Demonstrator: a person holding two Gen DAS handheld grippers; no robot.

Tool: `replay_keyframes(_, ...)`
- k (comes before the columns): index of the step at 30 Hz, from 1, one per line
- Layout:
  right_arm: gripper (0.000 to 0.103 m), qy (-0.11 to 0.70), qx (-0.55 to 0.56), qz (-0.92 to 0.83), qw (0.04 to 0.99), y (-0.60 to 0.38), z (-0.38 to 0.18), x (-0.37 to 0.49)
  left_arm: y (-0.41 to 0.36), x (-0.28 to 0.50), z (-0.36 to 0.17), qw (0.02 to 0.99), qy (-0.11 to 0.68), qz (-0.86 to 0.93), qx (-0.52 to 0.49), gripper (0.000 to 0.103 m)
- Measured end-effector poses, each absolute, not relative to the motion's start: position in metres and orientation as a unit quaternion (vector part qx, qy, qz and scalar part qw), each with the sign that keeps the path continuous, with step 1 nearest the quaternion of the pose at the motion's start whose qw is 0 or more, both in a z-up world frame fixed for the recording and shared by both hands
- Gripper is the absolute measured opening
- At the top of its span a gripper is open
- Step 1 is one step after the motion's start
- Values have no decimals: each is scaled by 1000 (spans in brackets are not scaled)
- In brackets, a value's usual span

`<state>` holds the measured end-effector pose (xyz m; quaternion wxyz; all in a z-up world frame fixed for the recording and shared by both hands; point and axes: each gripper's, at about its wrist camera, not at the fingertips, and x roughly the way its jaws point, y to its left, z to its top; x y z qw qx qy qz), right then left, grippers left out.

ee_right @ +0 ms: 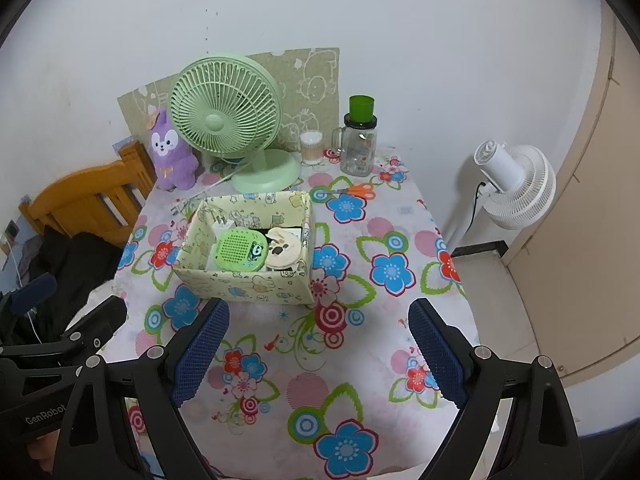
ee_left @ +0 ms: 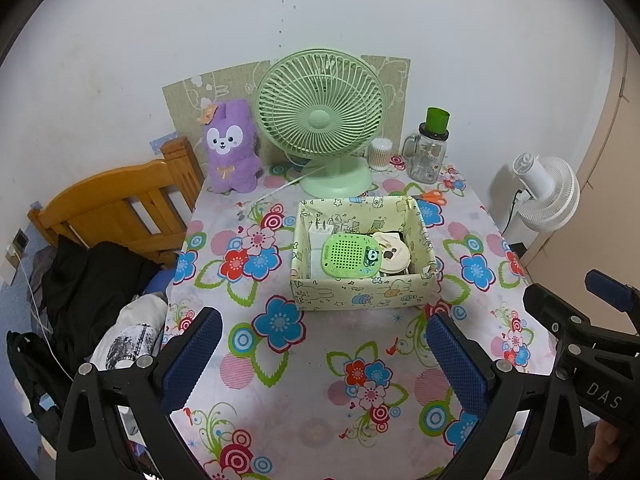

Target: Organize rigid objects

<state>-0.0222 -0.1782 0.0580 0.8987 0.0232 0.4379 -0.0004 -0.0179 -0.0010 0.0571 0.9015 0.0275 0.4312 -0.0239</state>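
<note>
- Pale-yellow patterned box [ee_left: 362, 294], one, is set mid-table [ee_left: 304, 360], holding one green speaker [ee_left: 349, 254], one white charger [ee_left: 318, 236], one round cream item [ee_left: 394, 256].
- Two grippers, left gripper [ee_left: 324, 354] and right gripper [ee_right: 318, 354], are held spread, nothing gripped.
- One green fan [ee_left: 320, 120] is seen behind.

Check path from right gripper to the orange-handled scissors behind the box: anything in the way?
Yes: the patterned box sits between the open, empty right gripper and the orange-handled scissors, which lie just past its far right corner. Going around the box's right side, only bare floral tablecloth shows.
</note>
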Motion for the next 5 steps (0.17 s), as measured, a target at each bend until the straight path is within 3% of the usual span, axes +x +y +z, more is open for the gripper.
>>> replay_keyframes(5,93,448,17,1,894,-178,54,-10,-1,-9,53,897,440,-22,28,103)
